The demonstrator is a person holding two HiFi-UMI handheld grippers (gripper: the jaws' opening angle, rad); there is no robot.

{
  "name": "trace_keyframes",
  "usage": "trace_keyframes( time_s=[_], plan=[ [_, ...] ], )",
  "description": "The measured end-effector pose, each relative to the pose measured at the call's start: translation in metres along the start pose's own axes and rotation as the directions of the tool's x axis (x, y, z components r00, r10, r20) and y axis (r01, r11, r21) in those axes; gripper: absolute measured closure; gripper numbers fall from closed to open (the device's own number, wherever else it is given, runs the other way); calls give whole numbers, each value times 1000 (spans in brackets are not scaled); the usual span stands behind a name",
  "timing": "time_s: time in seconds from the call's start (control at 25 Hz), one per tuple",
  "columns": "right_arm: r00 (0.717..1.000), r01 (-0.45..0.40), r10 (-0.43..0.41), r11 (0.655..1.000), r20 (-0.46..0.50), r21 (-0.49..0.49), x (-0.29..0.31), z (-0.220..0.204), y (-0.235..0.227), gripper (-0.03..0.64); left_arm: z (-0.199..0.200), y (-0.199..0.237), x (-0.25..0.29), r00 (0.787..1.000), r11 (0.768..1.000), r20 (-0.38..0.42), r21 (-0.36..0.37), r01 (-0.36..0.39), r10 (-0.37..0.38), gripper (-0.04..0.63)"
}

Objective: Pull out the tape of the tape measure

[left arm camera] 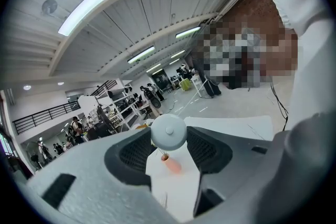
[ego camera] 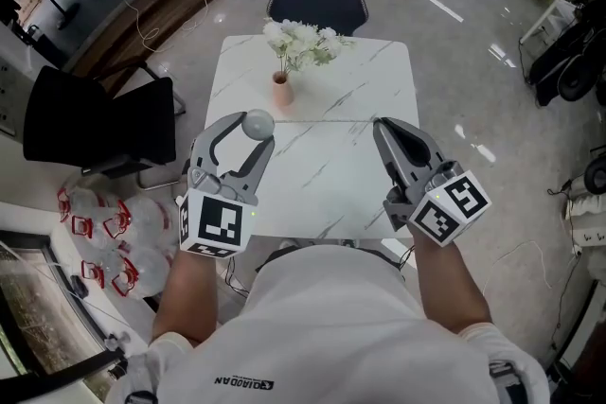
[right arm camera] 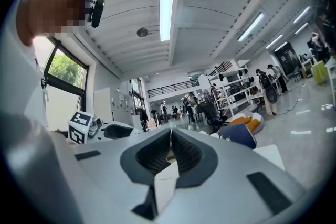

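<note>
The tape measure (left arm camera: 168,132) is a small round pale grey disc with a button in the middle of its face. It sits up in the air over the near part of the white table (ego camera: 331,175), clamped by its rim between the tips of the left gripper (ego camera: 254,131). The right gripper (ego camera: 386,130) hangs beside it, well apart, with its jaws together and nothing between them.

I judge the case to be light, hard and smooth. Being round, it could swivel or squirt out from the pads if the pull comes off-line, so the left grip needs to stay square across the rim and clear of the button, which I guess winds the tape back. The tape itself is likely thin, bendy and sprung, so it would snap back if let go. The place to take it is the little tab at the rim slot, but I cannot see that tab in any view.

No print shows on the case. Each gripper's cube (ego camera: 215,224) bears black-and-white square markers, no words. The hem of the person's white shirt (ego camera: 322,326) has a small dark logo, upside down from here, which seems to read QIAODAN.
</note>
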State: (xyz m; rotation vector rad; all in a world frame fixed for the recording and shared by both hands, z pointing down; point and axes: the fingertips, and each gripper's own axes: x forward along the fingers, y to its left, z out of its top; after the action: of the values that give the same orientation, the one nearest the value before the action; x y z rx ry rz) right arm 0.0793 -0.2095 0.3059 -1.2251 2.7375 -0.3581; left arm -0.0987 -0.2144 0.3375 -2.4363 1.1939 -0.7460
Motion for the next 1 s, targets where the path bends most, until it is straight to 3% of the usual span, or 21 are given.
trace_keyframes(
  time_s=[0.24, 1.0],
  plan=[
    [998, 56, -57, 998, 15, 6, -12, 8, -22, 600, -6, 9, -4, 1000, 999, -14, -22, -23, 23, 373],
    [994, 101, -100, 995, 32, -15, -21, 16, -31, 601, -9, 21, -10, 998, 998, -21, -27, -55, 55, 373]
  ],
)
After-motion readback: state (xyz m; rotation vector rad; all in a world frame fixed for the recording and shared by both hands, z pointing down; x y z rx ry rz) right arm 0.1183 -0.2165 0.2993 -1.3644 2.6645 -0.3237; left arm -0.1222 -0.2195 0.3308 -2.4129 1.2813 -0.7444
